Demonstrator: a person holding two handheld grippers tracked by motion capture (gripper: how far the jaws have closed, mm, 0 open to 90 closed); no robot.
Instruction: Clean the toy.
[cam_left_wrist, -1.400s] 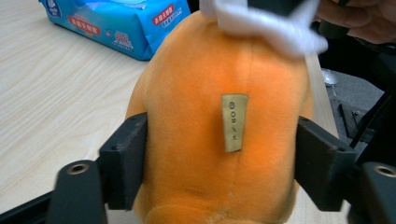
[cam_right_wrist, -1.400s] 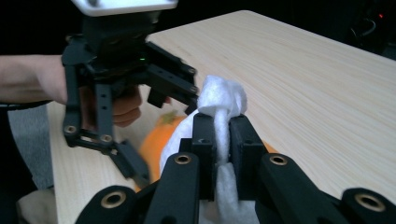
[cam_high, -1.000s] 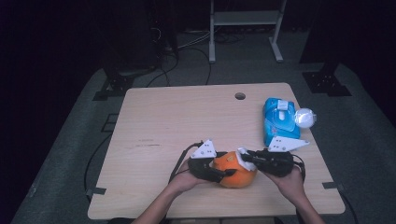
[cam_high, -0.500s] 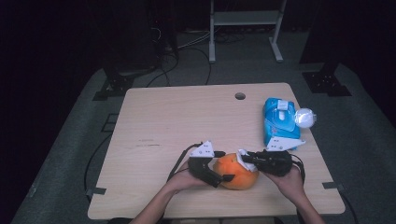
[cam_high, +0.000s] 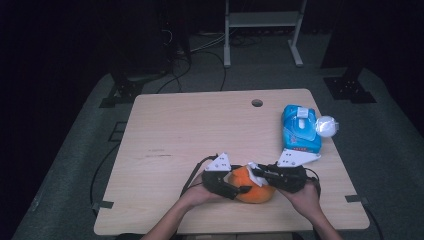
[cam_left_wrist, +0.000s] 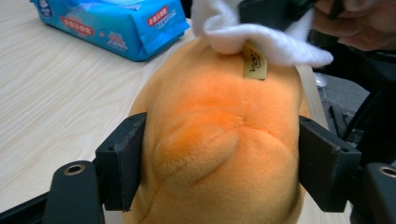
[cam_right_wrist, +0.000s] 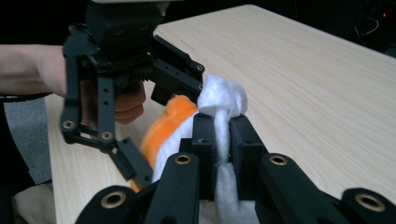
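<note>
An orange plush toy (cam_high: 254, 189) with a white cloth part (cam_high: 253, 168) lies near the table's front edge. My left gripper (cam_high: 239, 189) reaches in from the left. Its jaws have just been closing, and in the left gripper view my left gripper (cam_left_wrist: 219, 158) presses on both flanks of the orange plush toy (cam_left_wrist: 219, 107). My right gripper (cam_high: 257, 173) comes from the right and is shut on the white cloth. In the right gripper view my right gripper (cam_right_wrist: 223, 128) pinches the white cloth (cam_right_wrist: 222, 98), with the orange body (cam_right_wrist: 170, 119) behind it.
A blue pack of wipes (cam_high: 298, 129) lies at the table's right side, with a white round object (cam_high: 326, 126) against it at the right edge. The wooden table (cam_high: 190, 130) has a small hole (cam_high: 257, 103) near the back. A metal frame (cam_high: 262, 20) stands behind on the floor.
The left gripper's jaws spread apart and then came in again around the plush toy. Both hands stayed almost where they were, and the right gripper kept its hold on the white cloth.
</note>
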